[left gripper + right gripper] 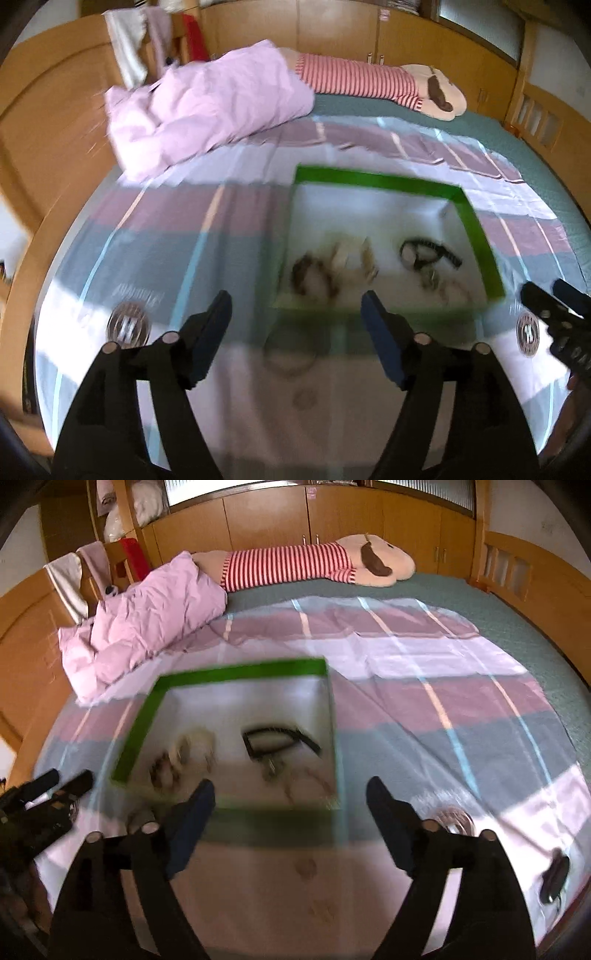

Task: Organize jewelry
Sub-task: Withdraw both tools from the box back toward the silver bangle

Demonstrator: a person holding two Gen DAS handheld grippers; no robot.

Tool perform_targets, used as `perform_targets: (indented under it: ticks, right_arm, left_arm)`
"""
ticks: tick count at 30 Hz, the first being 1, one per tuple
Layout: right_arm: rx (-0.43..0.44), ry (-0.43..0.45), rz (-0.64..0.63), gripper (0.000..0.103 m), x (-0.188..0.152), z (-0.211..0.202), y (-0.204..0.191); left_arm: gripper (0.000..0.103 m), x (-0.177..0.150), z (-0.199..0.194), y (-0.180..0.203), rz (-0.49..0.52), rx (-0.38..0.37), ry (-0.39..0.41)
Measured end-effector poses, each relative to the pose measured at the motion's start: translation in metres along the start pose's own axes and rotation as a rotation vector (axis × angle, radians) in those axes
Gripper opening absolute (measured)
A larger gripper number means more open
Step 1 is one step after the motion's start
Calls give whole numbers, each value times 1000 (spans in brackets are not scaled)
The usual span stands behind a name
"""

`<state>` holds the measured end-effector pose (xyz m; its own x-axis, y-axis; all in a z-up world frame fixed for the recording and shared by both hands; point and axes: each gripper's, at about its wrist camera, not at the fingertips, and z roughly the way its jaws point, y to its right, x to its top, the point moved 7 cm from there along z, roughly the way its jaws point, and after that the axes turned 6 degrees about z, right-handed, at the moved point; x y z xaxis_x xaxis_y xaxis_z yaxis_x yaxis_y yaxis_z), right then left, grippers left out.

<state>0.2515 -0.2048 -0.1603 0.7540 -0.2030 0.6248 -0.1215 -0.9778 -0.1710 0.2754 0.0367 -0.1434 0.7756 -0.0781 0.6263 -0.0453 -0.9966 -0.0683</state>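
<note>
Left wrist view.
- Left gripper point(295, 299): hanging released, jaws spread wide, gripping nothing, hovering just short of the near rim of the green-rimmed box point(476, 236).
- Jewelry point(332, 273): lying loose inside the box on its pale floor. Brownish pieces point(314, 280) sitting toward its left side, a black piece point(428, 254) toward its right. Blurring too much for naming single items.
- Right gripper point(543, 288): peeking in just beside the box's right near corner.
- Pink quilt point(207, 107) and striped plush toy point(369, 79): lying well beyond the box's far rim.

Right wrist view.
- Right gripper point(290, 786): likewise standing unclenched and empty, pointing over the box's point(236, 672) near rim.
- Black piece point(280, 738): lying near the box's middle, with thin chain-like strands point(310, 779) trailing toward the near rim.
- Left gripper point(55, 779): showing off the box's left near corner.

Handling note, as judgement:
- Likely entering the picking stage.
- Singling out one piece per gripper.
- Coming down inside the rim rather than across it.
- Pinching a firm part instead of a trailing strand.
- Lifting slowly to avoid dragging tangled neighbours.
- Keeping the two grippers to separate sides of the box.
</note>
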Motion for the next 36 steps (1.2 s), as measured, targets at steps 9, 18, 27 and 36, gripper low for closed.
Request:
perform_targets:
  ticks: [9, 18, 27, 36]
  right_arm:
    - [-30, -149, 80, 69, -94, 20, 59]
    - [-50, -171, 37, 58, -99, 30, 59]
    - [-41, -221, -107, 58, -114, 55, 24]
    - [-61, -227, -92, 58, -113, 62, 18]
  left_arm:
    - [73, -104, 8, -9, -51, -38, -117]
    - [73, -114, 15, -9, -36, -18, -136]
    - [73, -118, 27, -8, -10, -10, -161]
    - [80, -89, 56, 3, -37, -54, -169]
